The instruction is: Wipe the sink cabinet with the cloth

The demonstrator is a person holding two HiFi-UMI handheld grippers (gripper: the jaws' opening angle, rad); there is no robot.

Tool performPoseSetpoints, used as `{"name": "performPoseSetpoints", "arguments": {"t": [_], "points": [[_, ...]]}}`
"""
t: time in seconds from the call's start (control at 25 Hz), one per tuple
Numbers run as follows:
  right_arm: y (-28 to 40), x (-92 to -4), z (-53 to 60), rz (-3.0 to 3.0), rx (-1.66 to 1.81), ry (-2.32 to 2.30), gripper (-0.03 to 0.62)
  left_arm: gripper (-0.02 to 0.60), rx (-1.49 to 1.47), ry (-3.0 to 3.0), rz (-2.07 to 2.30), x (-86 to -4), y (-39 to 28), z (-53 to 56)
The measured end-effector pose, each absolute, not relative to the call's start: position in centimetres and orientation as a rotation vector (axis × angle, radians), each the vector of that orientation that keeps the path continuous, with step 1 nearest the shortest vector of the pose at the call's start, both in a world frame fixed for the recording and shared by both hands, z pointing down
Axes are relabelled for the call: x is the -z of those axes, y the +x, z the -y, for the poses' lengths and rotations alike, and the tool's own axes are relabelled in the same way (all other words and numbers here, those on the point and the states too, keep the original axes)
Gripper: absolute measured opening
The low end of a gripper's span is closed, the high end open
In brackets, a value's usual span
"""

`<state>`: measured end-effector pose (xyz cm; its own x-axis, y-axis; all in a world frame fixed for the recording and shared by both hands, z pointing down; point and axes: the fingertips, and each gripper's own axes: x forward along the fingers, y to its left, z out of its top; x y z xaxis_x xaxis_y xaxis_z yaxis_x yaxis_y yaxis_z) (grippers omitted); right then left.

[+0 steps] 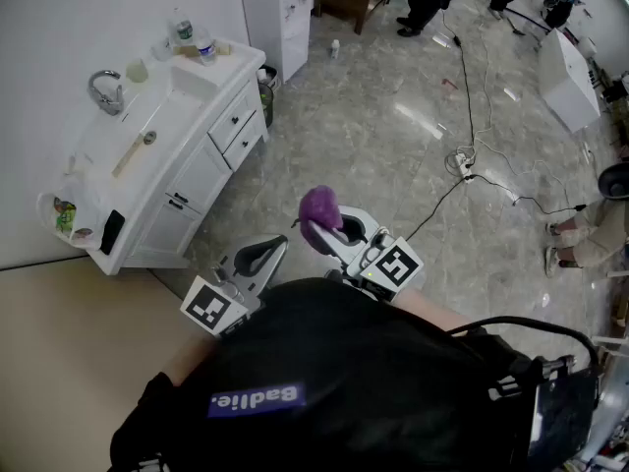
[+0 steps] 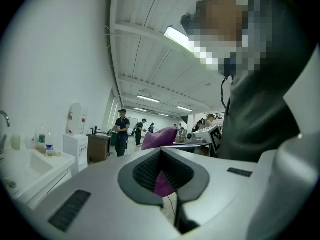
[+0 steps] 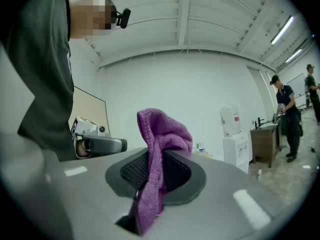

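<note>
Grey marbled floor (image 1: 393, 136) is seen lying open between the person and the white sink cabinet (image 1: 201, 165). The cabinet is set against the wall (image 1: 88, 18) at the upper left of the head view, well apart from both claws. Its long axis is laid along that wall, running away up the frame, with the drawer fronts turned toward the open floor. Its counter (image 1: 182, 101) is topped by a tap (image 1: 106, 91) and bottles (image 1: 192, 35).

The left claw (image 1: 261, 256) is shown with its jaws together on nothing, on the side nearer the cabinet. The cloth (image 3: 162, 134), purple and bunched, is pinched between the closed jaws of the right claw (image 1: 334, 232). A bunch is pushed up above the tips and a tail is left hanging below. A reach forward and to the left is judged to be needed before the cloth can be laid on the cabinet.
</note>
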<state>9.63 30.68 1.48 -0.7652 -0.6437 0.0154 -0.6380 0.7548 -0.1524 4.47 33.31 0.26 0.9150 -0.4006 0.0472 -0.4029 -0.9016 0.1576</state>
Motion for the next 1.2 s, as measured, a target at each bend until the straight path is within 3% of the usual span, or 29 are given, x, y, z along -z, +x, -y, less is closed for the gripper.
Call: {"name": "performPoseSetpoints", "arguments": {"t": [0.68,1.2], "points": [[9.6,-1.5,-31.4,-2.912,0.240,-1.044,0.057,0.000,-0.036,2.917,0.598,-0.2,4.7,-34.0],[14.8,-2.5,-29.3,-2.901,0.268,-1.044,0.057,0.000,-0.049,2.902,0.708,-0.2,8.3,-31.5]]}}
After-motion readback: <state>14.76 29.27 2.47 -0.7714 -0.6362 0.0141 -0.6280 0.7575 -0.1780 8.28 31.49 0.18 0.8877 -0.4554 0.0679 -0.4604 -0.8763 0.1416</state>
